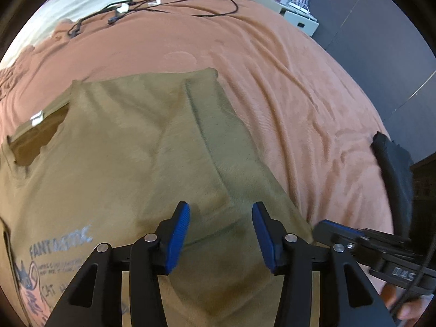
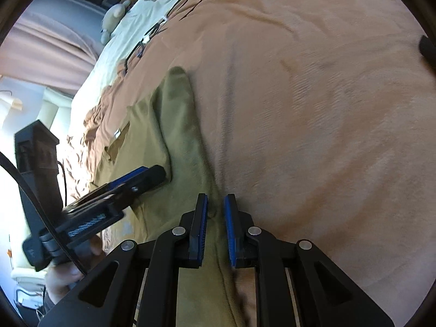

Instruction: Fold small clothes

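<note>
T-shirt: an olive T-shirt [image 1: 122, 163] lies spread on the bed, its one sleeve [image 1: 218, 125] folded in over the body; grey print reading "FANT…" [image 1: 60, 242] sits on the chest, a white label [image 1: 36, 117] at the neck opening.
Bed cover: a rust-brown blanket [image 1: 286, 95] under the T-shirt, wrinkled beside it.
Left claw [image 1: 220, 234]: wide open, blue pads apart, hovering over the T-shirt's body near the folded sleeve, gripping nothing.
Right claw [image 2: 216, 226]: jaws narrowly apart, nothing pinched between them, poised at the T-shirt's edge where it meets the blanket.
Cables: black cables [image 1: 152, 5] with white plugs, well beyond the T-shirt's collar end.
Dark object: a black item [image 1: 392, 163] on the blanket, well apart from the T-shirt.
</note>
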Demonstrator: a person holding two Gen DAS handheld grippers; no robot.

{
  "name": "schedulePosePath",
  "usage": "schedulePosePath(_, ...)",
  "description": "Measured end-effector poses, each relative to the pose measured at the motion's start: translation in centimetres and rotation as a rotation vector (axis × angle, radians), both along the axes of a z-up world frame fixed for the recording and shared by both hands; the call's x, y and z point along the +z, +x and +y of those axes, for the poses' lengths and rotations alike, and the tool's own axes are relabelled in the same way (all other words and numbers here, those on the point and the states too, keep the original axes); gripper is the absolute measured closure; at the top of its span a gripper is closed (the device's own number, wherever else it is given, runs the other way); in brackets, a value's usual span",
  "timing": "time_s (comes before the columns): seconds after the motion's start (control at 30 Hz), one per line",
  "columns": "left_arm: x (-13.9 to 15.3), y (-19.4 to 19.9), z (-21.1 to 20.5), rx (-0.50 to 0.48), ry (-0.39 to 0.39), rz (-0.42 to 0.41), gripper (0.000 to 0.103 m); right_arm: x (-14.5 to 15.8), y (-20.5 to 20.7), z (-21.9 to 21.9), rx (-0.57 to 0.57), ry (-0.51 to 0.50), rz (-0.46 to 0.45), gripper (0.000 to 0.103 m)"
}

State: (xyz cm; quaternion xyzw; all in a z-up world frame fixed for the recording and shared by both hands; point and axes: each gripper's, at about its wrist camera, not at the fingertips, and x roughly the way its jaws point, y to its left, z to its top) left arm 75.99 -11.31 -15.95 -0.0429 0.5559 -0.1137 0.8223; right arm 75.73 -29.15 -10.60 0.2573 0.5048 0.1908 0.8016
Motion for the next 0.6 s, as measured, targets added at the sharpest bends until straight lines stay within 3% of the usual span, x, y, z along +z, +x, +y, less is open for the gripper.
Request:
schedulePosePath(0.23, -1.2, 0.5, -0.5, -0.019, 0.035, -0.006, 0.055, 0.5, -0.2, -0.1, -0.017, 0.022, -0.022, 0.093)
schedulePosePath(0.37, -1.2, 0.8, 1.0, 0.026, 0.026, 0.002, 0.094, 0.2, 0.1, 1.3, 0.025, 0.008, -0.017, 0.093)
schedulePosePath(0.6, 0.9, 0.6, 3.8, 0.064, 0.001, -0.027, 0.096, 0.0, 0.3, 2.2, 0.028, -0.028, -0.013, 0.093)
